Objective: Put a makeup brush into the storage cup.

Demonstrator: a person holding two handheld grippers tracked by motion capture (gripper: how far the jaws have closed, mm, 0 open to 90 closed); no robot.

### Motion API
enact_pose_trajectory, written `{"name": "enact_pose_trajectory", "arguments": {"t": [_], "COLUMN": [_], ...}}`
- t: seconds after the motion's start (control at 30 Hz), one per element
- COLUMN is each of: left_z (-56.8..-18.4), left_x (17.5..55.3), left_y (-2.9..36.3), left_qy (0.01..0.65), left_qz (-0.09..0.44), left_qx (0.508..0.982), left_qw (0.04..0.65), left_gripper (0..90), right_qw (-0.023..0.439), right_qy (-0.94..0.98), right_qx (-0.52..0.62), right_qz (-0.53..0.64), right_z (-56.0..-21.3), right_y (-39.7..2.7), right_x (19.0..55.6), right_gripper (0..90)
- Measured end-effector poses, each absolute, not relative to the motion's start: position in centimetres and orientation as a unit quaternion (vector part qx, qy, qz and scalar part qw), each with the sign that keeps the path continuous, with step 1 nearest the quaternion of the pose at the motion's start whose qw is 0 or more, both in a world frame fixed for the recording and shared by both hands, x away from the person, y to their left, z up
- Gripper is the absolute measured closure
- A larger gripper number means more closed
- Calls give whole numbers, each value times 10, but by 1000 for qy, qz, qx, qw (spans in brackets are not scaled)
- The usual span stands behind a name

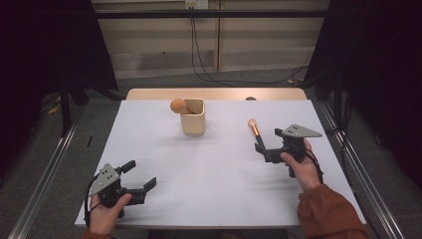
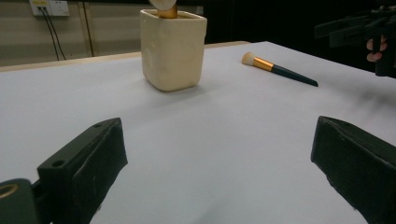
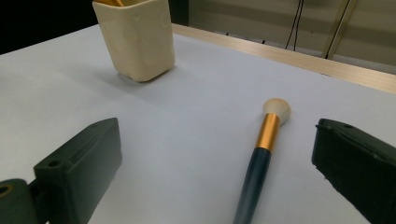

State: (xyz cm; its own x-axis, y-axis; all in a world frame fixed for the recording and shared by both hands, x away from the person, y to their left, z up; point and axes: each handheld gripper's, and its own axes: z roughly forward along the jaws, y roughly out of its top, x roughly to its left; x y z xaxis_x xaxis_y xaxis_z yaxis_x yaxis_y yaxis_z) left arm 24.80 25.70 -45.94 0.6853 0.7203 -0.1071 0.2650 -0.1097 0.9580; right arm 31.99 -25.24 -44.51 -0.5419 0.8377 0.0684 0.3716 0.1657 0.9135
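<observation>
White sheeting covers the counter (image 1: 214,174), its wooden far edge facing a pale wall with trailing cables; dark curtains hang at both sides. A cream cup (image 1: 192,117) stands mid-counter. The right tool (image 1: 266,144), jaws wide, straddles the flat-lying makeup brush (image 1: 255,131). The left tool (image 1: 140,178) gapes wide, empty.

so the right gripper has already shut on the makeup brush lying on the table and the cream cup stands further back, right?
Not quite. The right gripper is open, not shut: in the right gripper view its jaws stand wide apart on either side of the makeup brush, which lies flat on the table, ungripped. The cream cup does stand further back.
</observation>
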Motion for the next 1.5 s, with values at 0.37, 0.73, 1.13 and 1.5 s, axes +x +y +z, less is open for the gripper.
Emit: {"name": "enact_pose_trajectory", "arguments": {"t": [0.37,0.73,1.13,1.5], "left_z": [-458,-457,-458,-459], "left_x": [247,246,247,247], "left_y": [256,258,257,258], "left_qy": [336,335,337,336], "left_qz": [204,203,205,206], "left_qx": [720,717,721,723], "left_qw": [572,577,570,568], "left_gripper": [32,31,32,32], "right_qw": [232,223,218,163], "right_qy": [740,764,779,811], "right_qx": [420,421,431,448], "right_qz": [472,436,400,340], "right_z": [-436,-429,-419,-419], "right_y": [-252,-242,-237,-234], "right_x": [340,361,388,407], "right_gripper": [13,16,13,24]}}
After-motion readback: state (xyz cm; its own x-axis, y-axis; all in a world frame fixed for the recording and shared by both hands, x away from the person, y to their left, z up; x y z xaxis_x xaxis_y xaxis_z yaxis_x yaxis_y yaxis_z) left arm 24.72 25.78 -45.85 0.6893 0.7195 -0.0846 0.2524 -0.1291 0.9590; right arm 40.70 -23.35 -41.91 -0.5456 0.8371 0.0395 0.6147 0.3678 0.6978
